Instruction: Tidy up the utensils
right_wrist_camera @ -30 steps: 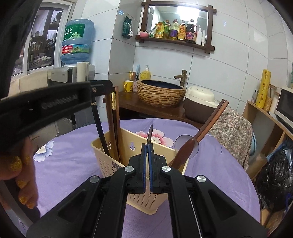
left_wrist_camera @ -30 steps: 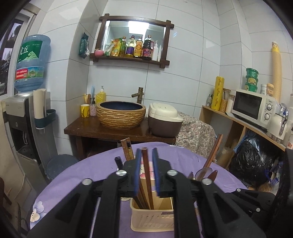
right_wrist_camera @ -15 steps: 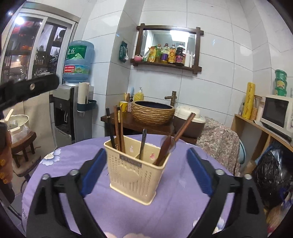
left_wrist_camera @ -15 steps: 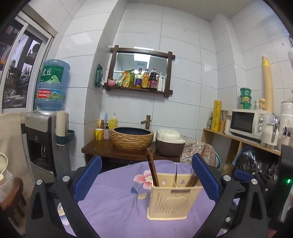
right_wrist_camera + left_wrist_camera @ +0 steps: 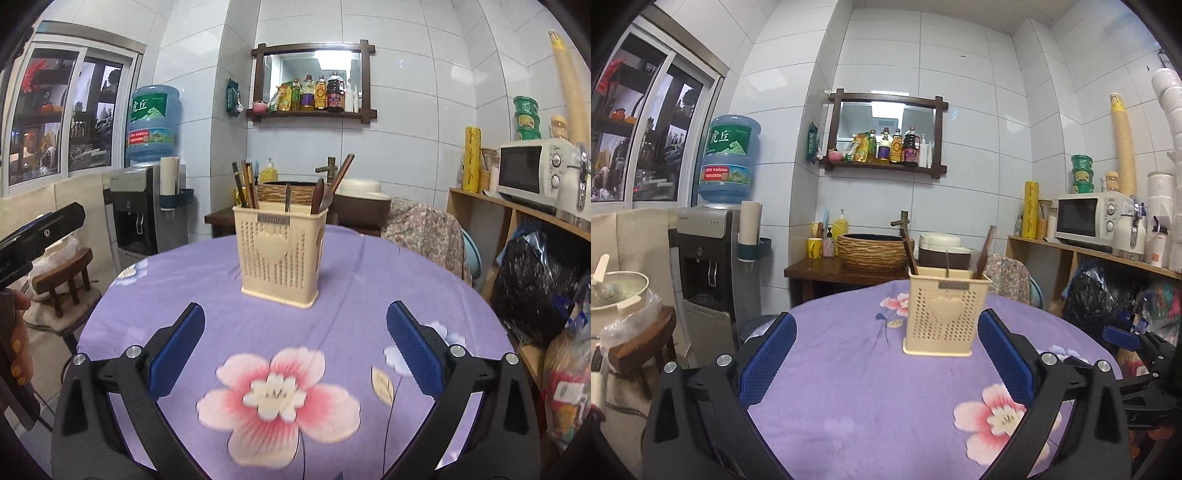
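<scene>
A cream perforated utensil holder (image 5: 945, 314) stands upright on the purple flowered tablecloth (image 5: 871, 398); it also shows in the right wrist view (image 5: 280, 254). Dark chopsticks (image 5: 245, 184) stand in its left compartment, a thin utensil (image 5: 287, 197) in the middle, a wooden spoon (image 5: 318, 195) and long stick at the right. My left gripper (image 5: 886, 350) is open wide and empty, back from the holder. My right gripper (image 5: 295, 339) is open wide and empty, also back from it.
A round table (image 5: 424, 295) carries the cloth. A water dispenser (image 5: 713, 258) and wooden stool (image 5: 70, 277) stand to the left. A wicker basin (image 5: 871, 251) and rice cooker (image 5: 942, 247) stand behind. Shelves with a microwave (image 5: 1089, 218) and bags stand on the right.
Both grippers were shut on utensils over the holder a second ago. They let go, opened wide and pulled back and down, away from the holder.
</scene>
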`<state>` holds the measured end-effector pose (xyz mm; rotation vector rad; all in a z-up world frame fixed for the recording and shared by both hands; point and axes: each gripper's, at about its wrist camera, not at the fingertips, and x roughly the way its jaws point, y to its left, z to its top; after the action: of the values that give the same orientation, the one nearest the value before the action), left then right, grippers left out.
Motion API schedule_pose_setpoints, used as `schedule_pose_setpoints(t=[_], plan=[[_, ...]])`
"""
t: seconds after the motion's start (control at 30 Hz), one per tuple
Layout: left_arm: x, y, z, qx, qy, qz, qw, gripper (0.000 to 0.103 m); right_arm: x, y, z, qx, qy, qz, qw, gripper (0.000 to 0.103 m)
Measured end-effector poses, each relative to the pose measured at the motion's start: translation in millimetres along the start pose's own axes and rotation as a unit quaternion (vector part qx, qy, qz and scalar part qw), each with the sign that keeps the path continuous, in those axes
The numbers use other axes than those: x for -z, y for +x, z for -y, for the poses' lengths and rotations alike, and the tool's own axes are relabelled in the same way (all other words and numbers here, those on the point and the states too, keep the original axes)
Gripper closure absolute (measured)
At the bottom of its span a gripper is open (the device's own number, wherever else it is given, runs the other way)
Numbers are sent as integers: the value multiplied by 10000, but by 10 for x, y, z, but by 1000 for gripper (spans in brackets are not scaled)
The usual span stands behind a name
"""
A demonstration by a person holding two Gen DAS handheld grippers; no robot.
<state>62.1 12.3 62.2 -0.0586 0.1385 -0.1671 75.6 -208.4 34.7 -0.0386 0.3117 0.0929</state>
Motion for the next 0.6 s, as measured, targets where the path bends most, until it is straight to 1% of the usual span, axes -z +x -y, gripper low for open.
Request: schedule_pose_setpoints(t=[0.17,0.23,0.3,0.37,0.5,0.6], plan=[[194,-258,99,22,-59,-41,10000,5,237,-280,18,-87,298,-4,9995,6],[272,-350,126,-7,-27,-69,10000,5,311,-387,7,31,340,69,9994,6],[338,-415,138,-187,17,-122,9997,5,395,-513,-3,225,369,159,9989,6],[394,-484,127,-248,-59,-180,9995,5,458,-603,-19,289,401,173,9986,6],[475,-581,106,-330,-321,-232,9987,5,530,-713,-123,386,274,120,9988,6],[518,-635,152,-421,-232,-269,9985,5,543,-820,-213,420,166,192,9988,6]])
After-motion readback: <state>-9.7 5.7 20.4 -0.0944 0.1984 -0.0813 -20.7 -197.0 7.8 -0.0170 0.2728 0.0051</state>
